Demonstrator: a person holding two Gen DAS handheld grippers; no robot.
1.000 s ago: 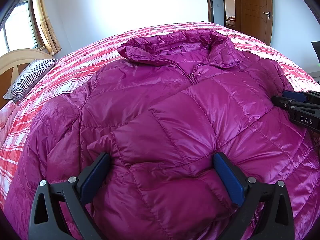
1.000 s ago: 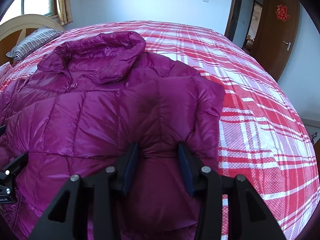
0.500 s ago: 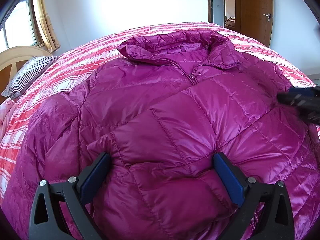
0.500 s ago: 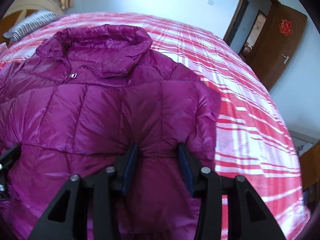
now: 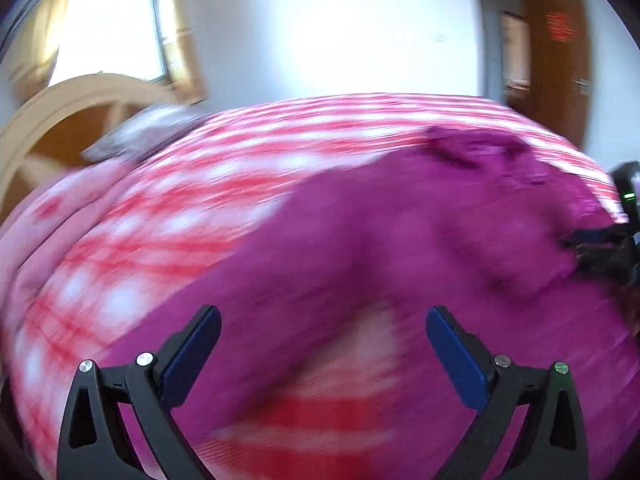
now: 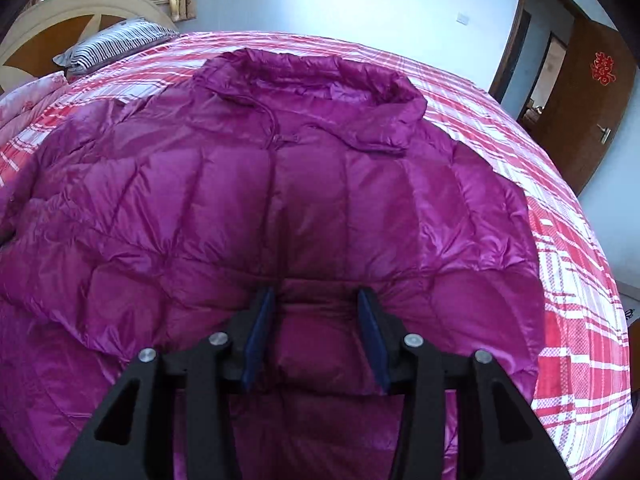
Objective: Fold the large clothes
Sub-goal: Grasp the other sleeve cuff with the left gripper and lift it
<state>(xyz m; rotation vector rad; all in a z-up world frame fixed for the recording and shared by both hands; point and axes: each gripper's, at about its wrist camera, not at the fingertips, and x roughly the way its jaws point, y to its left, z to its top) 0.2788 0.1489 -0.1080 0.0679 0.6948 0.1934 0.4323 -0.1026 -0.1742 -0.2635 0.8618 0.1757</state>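
Our right tongs (image 6: 316, 316) pinch the jacket (image 6: 248, 184) hem at six o'clock; left tongs (image 5: 323, 344), open and empty, should regrip the hem evenly.

The whole left wrist view was smeared by motion. The purple jacket (image 5: 400, 248) showed no quilting or zipper there, and its collar was a dark streak. The plaid bedspread (image 5: 180, 208) read only as red and white streaks, and the pillow (image 5: 144, 136) as a grey smudge. Whether the jacket touched the pads of the left hand-held gripper (image 5: 323, 344) could not be determined. The right hand-held gripper (image 5: 600, 240) was cut off by that view's right edge, its jaws unreadable.

In the right wrist view, the jacket's hem was hidden behind the gripper's frame, and its left sleeve ran off the picture's left edge. The headboard (image 6: 60, 16) was cropped at the upper left.
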